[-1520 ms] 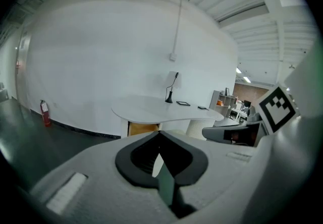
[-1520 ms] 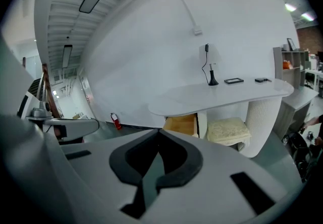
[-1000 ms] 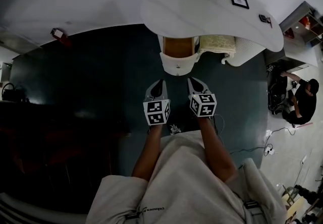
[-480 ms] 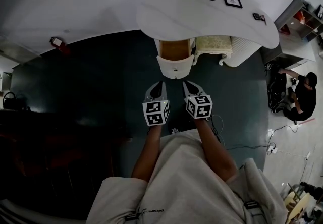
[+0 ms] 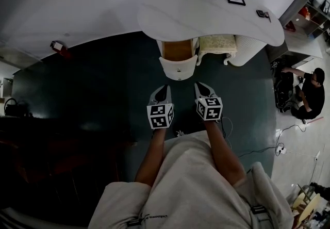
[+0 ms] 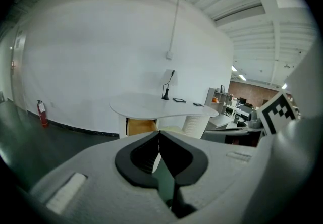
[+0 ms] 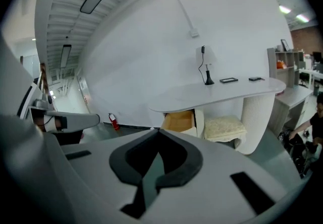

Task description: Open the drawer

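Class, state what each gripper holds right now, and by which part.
Nothing: the left gripper and right gripper both have jaws together, empty, short of the drawer.

Beneath the desk (image 5: pixel 206 14), drawer (image 5: pixel 178 65) left of stool (image 5: pixel 217 43)

White desk (image 5: pixel 206 11), dark floor (image 5: pixel 93 83)
Upper centre: desk white, drawer (image 5: pixel 178 55) tan inside, stool (image 5: pixel 219 43) cream; floor dark teal.

The right gripper (image 5: pixel 199 86) has edged rightward in the last half second, widening its gap from the left gripper (image 5: pixel 165 88) — the desk (image 5: pixel 196 11) sits slightly further left.
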Available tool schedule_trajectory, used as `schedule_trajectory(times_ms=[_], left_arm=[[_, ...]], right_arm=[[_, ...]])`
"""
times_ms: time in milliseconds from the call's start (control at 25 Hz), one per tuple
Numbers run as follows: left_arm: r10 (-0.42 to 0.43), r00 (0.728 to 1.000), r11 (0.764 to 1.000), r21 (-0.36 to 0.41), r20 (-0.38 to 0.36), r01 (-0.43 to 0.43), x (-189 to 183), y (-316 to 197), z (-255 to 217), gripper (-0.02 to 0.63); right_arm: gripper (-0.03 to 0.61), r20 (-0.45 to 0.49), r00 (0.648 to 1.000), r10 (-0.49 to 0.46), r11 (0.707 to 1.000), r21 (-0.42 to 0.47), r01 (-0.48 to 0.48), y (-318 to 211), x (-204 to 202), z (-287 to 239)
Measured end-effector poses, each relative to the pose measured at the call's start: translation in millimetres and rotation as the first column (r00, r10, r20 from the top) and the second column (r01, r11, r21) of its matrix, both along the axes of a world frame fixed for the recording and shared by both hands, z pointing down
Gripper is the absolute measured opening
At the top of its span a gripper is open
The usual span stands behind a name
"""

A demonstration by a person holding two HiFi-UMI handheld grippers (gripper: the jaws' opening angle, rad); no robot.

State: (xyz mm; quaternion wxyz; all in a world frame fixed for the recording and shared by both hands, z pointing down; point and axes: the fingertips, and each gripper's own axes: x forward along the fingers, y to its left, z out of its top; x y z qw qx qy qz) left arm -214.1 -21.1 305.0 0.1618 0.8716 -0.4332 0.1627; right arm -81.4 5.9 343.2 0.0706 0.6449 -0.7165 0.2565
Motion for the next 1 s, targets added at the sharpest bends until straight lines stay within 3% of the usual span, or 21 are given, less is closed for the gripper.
schedule_trajectory(times_ms=[200, 560, 1000], left_arm=[[0.004, 1.0, 1.0, 0.0, 0.009, -0.004, 6.3, 3.9, 0.1, 0.011], [0.0, 1.0, 1.0, -0.003, -0.003, 0.0, 1.3, 9.2, 2.7, 0.011], [0.018, 1.0, 0.999, -0.045, -0.006, -0.018, -3.7, 9.2, 12.3, 0.011]], right_arm=[[0.014, -0.051, 0.998, 0.04, 0.999, 0.013, -0.039, 2.4, 12.8, -6.3], [0.014, -0.071, 0.997, -0.031, 0.999, 0.004, 0.031, 7.1, -6.6, -3.1], [0.014, -0.071, 0.996, -0.044, 0.999, 0.001, 0.044, 3.6, -15.0, -2.9]])
